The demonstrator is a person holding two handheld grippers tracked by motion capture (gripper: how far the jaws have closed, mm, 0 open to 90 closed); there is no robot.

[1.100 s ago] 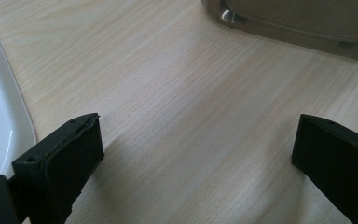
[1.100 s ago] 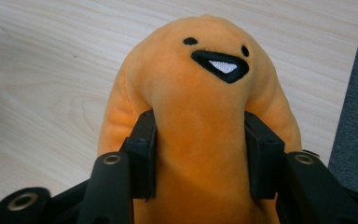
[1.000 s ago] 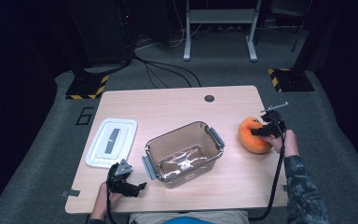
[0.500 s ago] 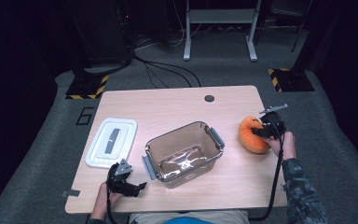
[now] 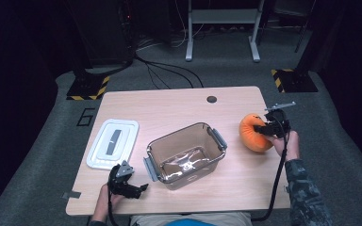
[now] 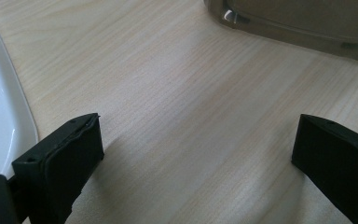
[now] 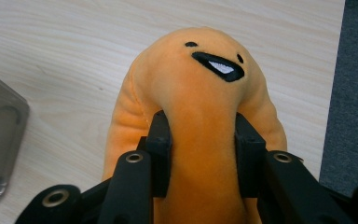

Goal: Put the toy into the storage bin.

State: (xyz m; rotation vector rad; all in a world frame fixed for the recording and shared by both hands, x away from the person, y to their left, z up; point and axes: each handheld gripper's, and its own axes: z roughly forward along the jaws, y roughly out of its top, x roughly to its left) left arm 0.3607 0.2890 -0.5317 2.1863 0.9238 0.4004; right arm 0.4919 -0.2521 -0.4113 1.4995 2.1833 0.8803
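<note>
Two units | right hand-held gripper (image 7: 203, 140) pinching orange plush toy (image 7: 200, 84) | left hand-held gripper (image 6: 198, 161) spread wide, empty

Orange plush toy (image 7: 200, 102) w/ stitched face, on table's right edge, pinched

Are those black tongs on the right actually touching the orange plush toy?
Touching. The right gripper view shows the right tongs pressing into both sides of the orange plush toy, denting its fabric.
</note>
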